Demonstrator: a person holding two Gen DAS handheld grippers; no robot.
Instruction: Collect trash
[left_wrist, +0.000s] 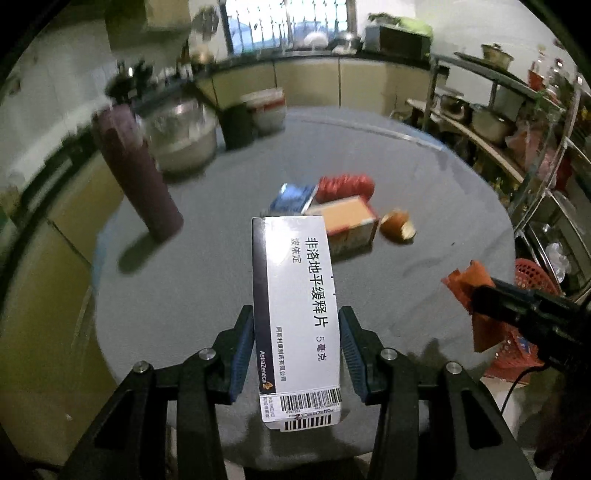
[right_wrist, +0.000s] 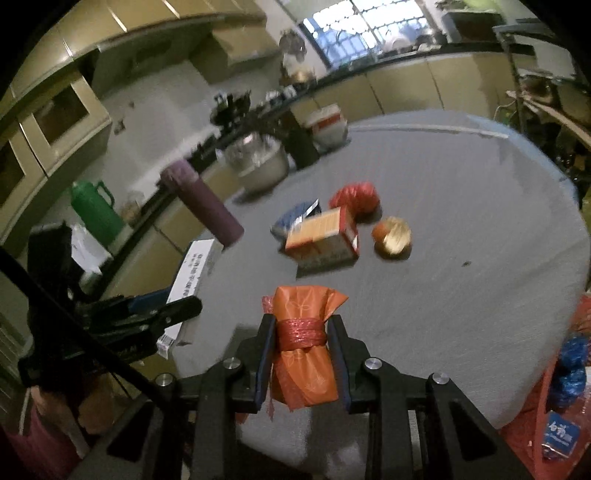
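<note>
Above table (left_wrist: 184, 295): left gripper (left_wrist: 295, 354) clenching medicine box (left_wrist: 295, 314), right gripper (right_wrist: 301, 354) clenching orange bundle (right_wrist: 303, 354); remaining trash (right_wrist: 332, 229) awaiting collection.

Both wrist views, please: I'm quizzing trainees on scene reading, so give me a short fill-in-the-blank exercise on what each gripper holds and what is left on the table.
1. The left gripper is shut on a white ____ box.
2. The right gripper grips a bundle whose wrapping is ____ in colour.
3. Beside the half-eaten fruit on the table lies an orange ____.

Missing words: medicine; orange; box
</note>
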